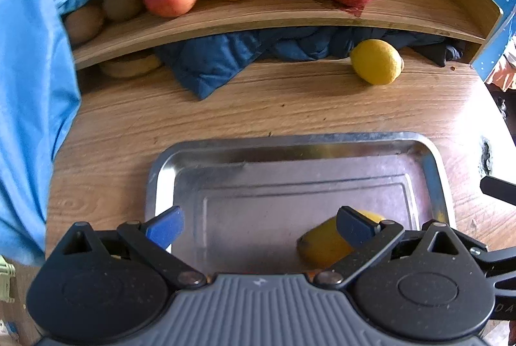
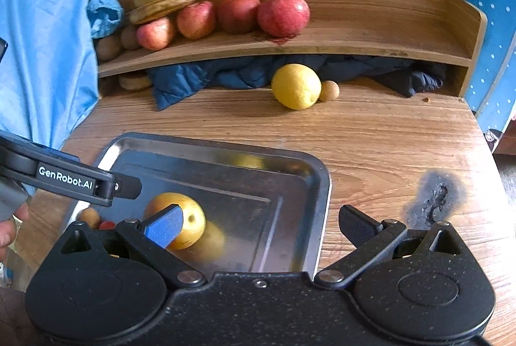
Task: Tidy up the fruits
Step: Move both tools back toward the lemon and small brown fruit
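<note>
Both grippers, left and right, hang spread and empty over the near edge of the tray, where one yellow fruit already lies at its near side. The lemon sits loose at the table's far edge, just under the shelf, touching a small brown fruit. Judged next: take the lemon with the right gripper, closing across its middle and approaching low to clear the shelf lip and avoid nudging the small fruit.

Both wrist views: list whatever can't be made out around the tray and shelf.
- Yellow fruit on the metal tray: left wrist view, partly behind a gripper finger, blurred.
- Small fruits at the tray's near corner: right wrist view, mostly behind the hand-held gripper.
- Brown fruits on the shelf: partly hidden by blue fabric.
</note>
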Tool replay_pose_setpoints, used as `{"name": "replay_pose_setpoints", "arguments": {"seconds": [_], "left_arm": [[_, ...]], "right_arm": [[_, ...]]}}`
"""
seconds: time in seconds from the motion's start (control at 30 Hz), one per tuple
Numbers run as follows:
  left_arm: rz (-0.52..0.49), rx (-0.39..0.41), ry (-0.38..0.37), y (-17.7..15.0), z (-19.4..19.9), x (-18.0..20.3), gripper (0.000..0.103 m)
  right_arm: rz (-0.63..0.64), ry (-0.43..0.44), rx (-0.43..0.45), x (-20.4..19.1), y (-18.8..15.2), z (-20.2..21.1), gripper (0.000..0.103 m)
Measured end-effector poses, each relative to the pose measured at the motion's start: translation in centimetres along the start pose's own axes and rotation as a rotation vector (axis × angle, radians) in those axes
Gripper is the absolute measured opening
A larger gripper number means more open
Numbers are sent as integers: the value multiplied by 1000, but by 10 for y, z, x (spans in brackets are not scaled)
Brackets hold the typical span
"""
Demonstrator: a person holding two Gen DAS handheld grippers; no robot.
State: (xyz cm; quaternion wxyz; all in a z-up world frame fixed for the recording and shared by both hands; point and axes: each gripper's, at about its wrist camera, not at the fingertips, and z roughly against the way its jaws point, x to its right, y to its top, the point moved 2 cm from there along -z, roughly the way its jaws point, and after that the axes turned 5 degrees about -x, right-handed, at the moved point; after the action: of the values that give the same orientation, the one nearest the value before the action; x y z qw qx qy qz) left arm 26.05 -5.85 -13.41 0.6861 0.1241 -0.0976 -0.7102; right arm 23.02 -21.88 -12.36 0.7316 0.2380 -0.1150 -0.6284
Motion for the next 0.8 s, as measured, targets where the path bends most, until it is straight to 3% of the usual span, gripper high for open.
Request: {"name": "replay_pose_setpoints", "arguments": {"seconds": [0.8], "left_arm": [[-130,0,-89,63,-33,34,102]], "right_arm": [[-158,-117,-29,31,9,-27,102]]}}
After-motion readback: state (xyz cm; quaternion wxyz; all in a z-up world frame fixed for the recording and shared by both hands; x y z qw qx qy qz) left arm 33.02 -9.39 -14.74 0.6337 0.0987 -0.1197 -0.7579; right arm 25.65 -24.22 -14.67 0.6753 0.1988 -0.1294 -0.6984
